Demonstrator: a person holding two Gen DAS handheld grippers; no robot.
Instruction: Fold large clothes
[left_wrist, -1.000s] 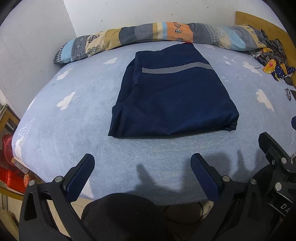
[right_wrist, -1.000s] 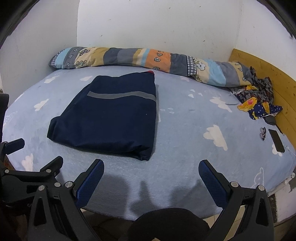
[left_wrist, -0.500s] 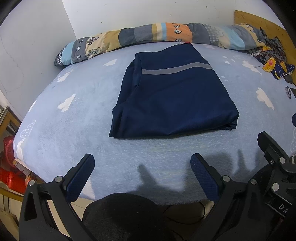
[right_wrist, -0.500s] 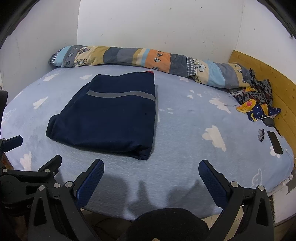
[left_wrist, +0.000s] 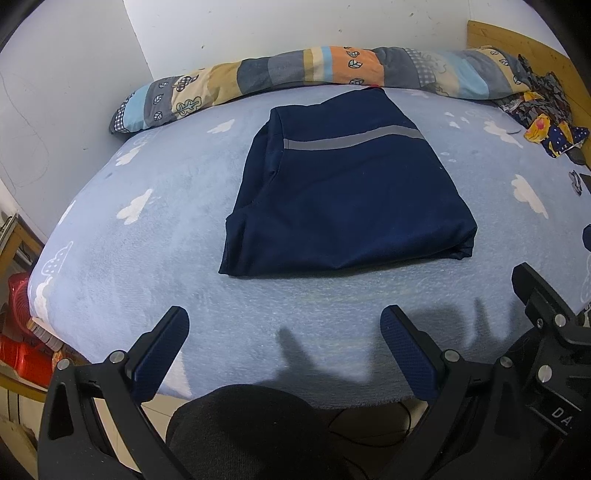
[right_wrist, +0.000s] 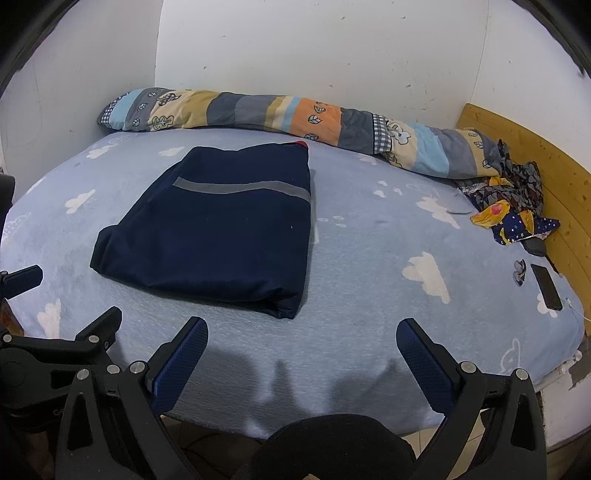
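A navy garment (left_wrist: 343, 199) with a grey reflective stripe lies folded into a flat rectangle on the light blue cloud-print bed (left_wrist: 147, 229); it also shows in the right wrist view (right_wrist: 218, 229). My left gripper (left_wrist: 284, 332) is open and empty, held back over the bed's near edge, short of the garment. My right gripper (right_wrist: 301, 343) is open and empty, also at the near edge, apart from the garment. The right gripper shows in the left wrist view (left_wrist: 543, 314) at the lower right.
A long patchwork pillow (right_wrist: 280, 114) lies along the back wall. A crumpled patterned cloth (right_wrist: 513, 206) and a dark phone (right_wrist: 546, 286) sit at the right by the wooden headboard (right_wrist: 554, 177). Red items (left_wrist: 18, 321) stand beside the bed at left.
Both grippers have drawn back and risen slightly from the bed, so the garment looks a little farther away. The garment has not moved.
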